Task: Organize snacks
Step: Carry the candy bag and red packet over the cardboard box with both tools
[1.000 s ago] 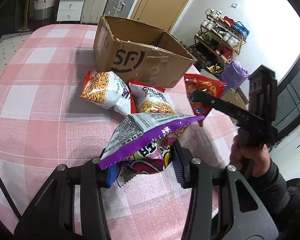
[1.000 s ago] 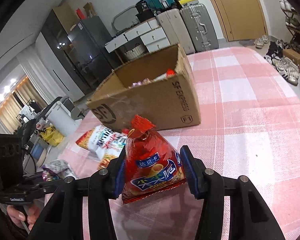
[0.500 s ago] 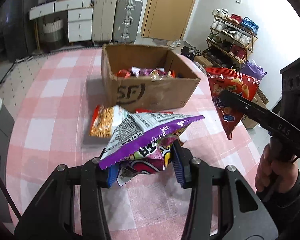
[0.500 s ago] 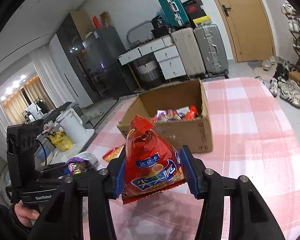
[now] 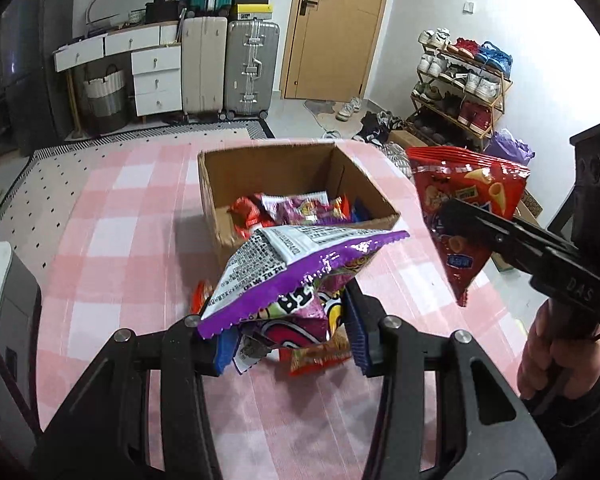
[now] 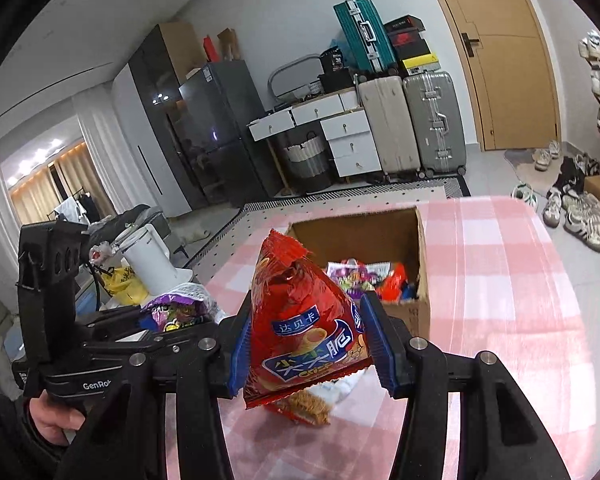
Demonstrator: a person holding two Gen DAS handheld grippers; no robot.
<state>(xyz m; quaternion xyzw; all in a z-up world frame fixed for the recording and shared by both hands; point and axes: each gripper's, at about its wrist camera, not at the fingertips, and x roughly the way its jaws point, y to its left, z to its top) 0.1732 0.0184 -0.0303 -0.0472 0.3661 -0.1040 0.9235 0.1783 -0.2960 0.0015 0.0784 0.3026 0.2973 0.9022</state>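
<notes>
My left gripper is shut on a purple snack bag and holds it in the air, short of the open cardboard box. The box holds several snack packets. My right gripper is shut on a red snack bag, also lifted, near the box. In the left wrist view the red bag hangs to the right of the box. In the right wrist view the purple bag shows at the left. Other snack packets lie on the table below the grippers.
The table has a pink checked cloth. A white appliance stands at its left edge, and a white kettle beyond it. Suitcases, drawers, a door and a shoe rack stand behind.
Both grippers have risen with their bags and now look down into the box, whose contents show. The snacks on the table have dropped below the grippers.
</notes>
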